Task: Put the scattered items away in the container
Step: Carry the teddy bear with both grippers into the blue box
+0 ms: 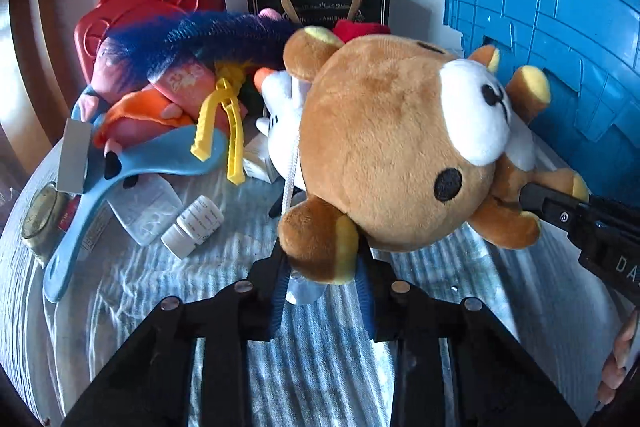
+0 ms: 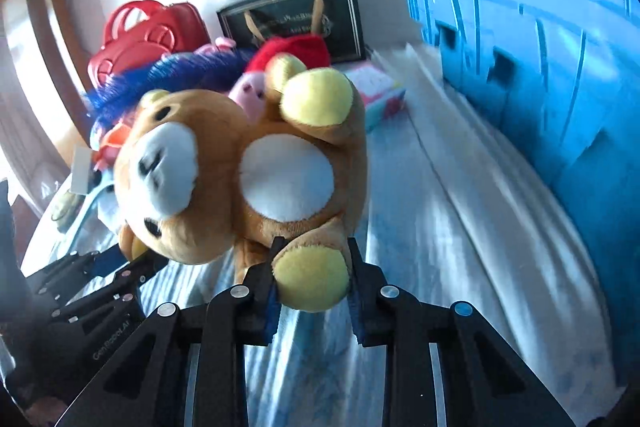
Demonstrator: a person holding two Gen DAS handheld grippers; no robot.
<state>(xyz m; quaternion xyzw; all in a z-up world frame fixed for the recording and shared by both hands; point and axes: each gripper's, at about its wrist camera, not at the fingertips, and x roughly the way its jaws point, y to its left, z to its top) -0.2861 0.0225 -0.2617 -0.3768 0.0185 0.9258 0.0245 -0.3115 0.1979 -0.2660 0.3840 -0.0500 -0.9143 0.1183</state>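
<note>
Item one: a brown plush bear with white muzzle, white belly patch and yellow paw pads. I am holding it off the striped blue-white bedcover between both tools. Its long axis is lying roughly level, head toward my left side, feet toward my right; in the right wrist view the belly and face are turning toward that camera.

My left gripper is closing its black fingers on the bear's lower ear, with a clear suction cup and white cord hanging just below. My right gripper is pinching one yellow-soled foot, jaws only as far apart as that foot is thick; in the left wrist view its tip is meeting the bear's leg.

Item two: a blue ribbed plastic crate, the container, is standing just behind and right of the bear, apart from it.

Item three: the pile to the left, on the bedcover. I am seeing a blue-purple fluffy duster, a yellow plastic clip, a light-blue long-handled brush, a white pill bottle lying on its side, and orange and pink soft toys.

Item four: behind the pile, a red hard-shell handled case and a black gift bag with tan handles.
</note>
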